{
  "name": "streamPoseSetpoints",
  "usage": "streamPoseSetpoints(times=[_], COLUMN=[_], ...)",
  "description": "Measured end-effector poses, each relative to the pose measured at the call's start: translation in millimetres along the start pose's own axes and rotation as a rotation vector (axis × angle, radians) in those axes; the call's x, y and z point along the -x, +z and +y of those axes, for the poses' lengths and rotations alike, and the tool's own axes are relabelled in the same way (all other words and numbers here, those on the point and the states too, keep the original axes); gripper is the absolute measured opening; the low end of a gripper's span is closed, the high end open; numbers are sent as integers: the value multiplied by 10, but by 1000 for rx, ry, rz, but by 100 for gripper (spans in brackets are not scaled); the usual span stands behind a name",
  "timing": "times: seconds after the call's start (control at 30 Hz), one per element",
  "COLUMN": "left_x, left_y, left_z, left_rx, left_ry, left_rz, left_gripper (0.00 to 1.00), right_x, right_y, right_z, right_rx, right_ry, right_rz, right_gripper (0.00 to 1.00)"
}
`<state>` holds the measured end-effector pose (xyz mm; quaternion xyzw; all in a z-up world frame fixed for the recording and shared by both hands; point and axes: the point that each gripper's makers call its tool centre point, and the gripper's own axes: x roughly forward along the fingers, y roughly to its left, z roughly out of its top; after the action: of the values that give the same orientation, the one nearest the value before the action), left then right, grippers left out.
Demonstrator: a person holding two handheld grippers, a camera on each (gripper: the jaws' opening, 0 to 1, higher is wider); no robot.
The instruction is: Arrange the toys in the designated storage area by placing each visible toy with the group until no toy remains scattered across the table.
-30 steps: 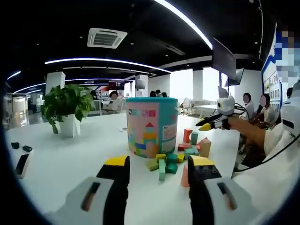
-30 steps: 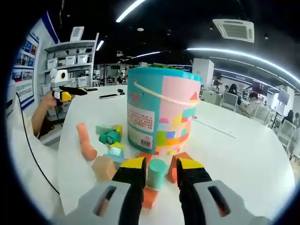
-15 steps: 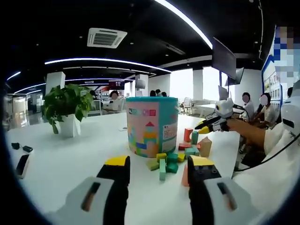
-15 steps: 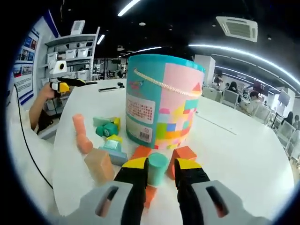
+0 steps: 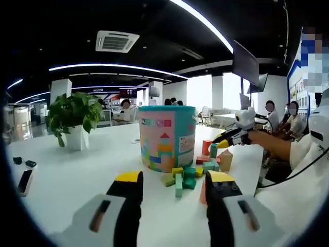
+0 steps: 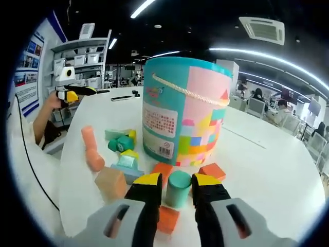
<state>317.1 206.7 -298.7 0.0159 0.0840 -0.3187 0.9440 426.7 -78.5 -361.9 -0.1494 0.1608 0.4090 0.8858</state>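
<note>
Right gripper [image 6: 174, 185] jaws pinch an upright teal cylinder block [image 6: 179, 188]; left gripper [image 5: 174, 182] jaws spread

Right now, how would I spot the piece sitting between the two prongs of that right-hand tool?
Find the tall teal and pink cardboard tub with a rope handle on the white table. Just in front of it, between the yellow tips of the right tool, stands a small teal cylinder block. Its orange neighbours are flat-sided; it alone is round and upright.

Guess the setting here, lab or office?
Looks like an open-plan office or demo room: a ceiling air vent, long strip lights, a potted plant on a big white table, and shelves of bins.
</note>
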Motion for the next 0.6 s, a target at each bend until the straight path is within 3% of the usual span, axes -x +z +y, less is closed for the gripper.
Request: streamPoseSetpoints(times=[0.6], left_x=[4], left_y=[1], left_z=[6], left_rx=[-2], left_ry=[1], left_rz=[0], left_gripper=[49], right_x=[-102], right_y=[-61], right_z=[5], right_rx=[-9], right_ry=[2], right_rz=[20], right_gripper=[21])
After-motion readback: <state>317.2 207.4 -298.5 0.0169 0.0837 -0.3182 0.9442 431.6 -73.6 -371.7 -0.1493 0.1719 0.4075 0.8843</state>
